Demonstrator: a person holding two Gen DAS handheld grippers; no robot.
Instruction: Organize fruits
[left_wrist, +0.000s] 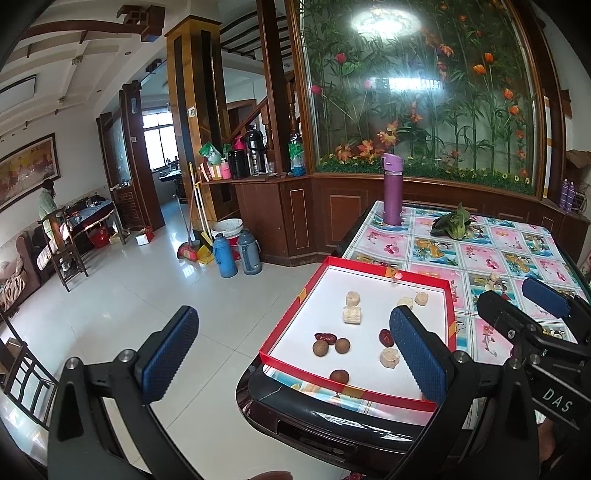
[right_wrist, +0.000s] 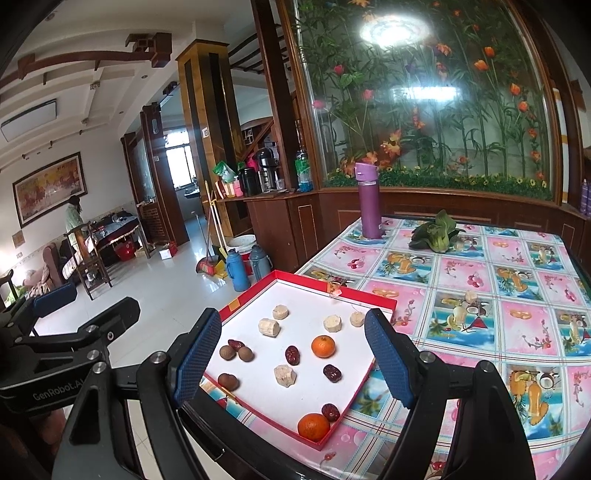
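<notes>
A shallow red-rimmed tray with a white floor sits on the near left corner of the table. In it lie two oranges, several red dates, three brown longans and several pale peeled chunks. My right gripper hangs open above the tray's near part, holding nothing. My left gripper is open too, over the tray's left edge, with its left finger out over the floor. The longans and one date show between its fingers. The right gripper appears at the right of the left wrist view.
A purple bottle and a bunch of green leaves stand at the table's far side. One pale chunk lies on the patterned tablecloth. Two thermoses and a broom stand on the tiled floor. A person is far left.
</notes>
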